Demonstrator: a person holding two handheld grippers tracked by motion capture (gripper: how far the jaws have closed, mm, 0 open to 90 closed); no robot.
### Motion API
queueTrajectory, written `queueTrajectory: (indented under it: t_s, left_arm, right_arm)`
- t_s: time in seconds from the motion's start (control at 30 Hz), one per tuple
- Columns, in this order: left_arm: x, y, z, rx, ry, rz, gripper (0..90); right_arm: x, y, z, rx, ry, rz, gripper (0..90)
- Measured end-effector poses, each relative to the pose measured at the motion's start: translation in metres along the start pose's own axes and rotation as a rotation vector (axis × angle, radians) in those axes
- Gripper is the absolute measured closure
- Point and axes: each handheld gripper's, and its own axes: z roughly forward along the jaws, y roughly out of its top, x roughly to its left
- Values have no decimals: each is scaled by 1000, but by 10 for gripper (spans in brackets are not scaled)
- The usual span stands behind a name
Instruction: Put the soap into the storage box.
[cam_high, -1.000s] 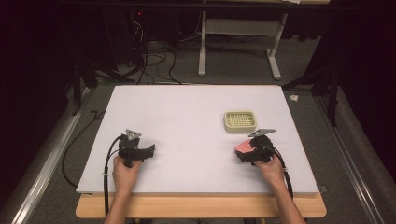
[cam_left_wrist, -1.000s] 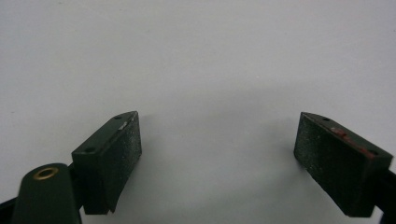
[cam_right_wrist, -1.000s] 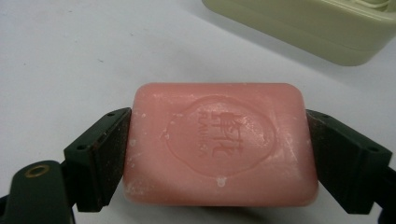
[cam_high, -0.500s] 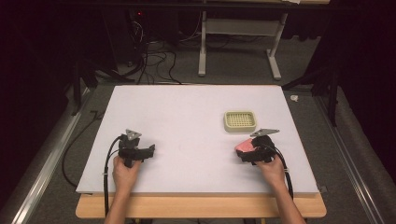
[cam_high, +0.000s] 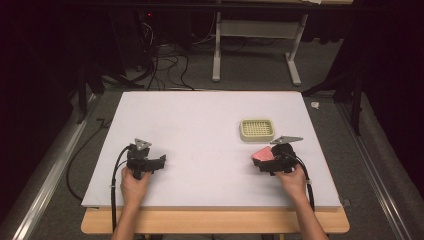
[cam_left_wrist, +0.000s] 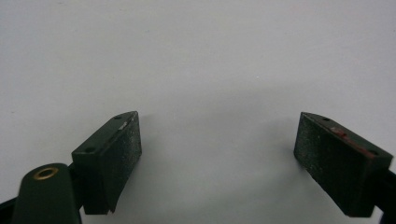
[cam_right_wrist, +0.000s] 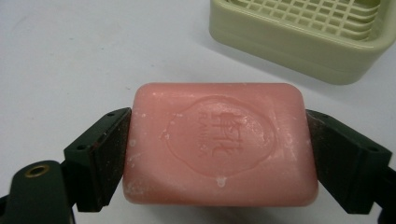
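White table (cam_high: 200, 125) bare apart from a pale green soap dish (cam_high: 257, 129), w/ grid top. Right gripper (cam_high: 261, 162) sits just near side of the dish, jaws clamped on both ends of a pink soap bar (cam_right_wrist: 219, 142); bar near the dish, not touching. Left gripper (cam_high: 159, 162) well left of the dish, jaws wide apart, nothing betw. them. No change vs 1 s ago; both grippers in same spots.

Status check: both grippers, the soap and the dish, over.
Left gripper open, nothing between its fingers. Right gripper shut on pink soap bar. Soap dish just ahead, grid bare. White table between them unobstructed.
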Motion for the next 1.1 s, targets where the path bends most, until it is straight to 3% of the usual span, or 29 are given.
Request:
queueTrajectory:
  t_s: [0.47,1.1]
  left_arm:
    - [0,0,0,0,0,0,153]
    - [0,0,0,0,0,0,154]
  right_arm:
    - [-4,4,-8,-21,15,18,138]
    - [-16,20,-16,-69,28,80,138]
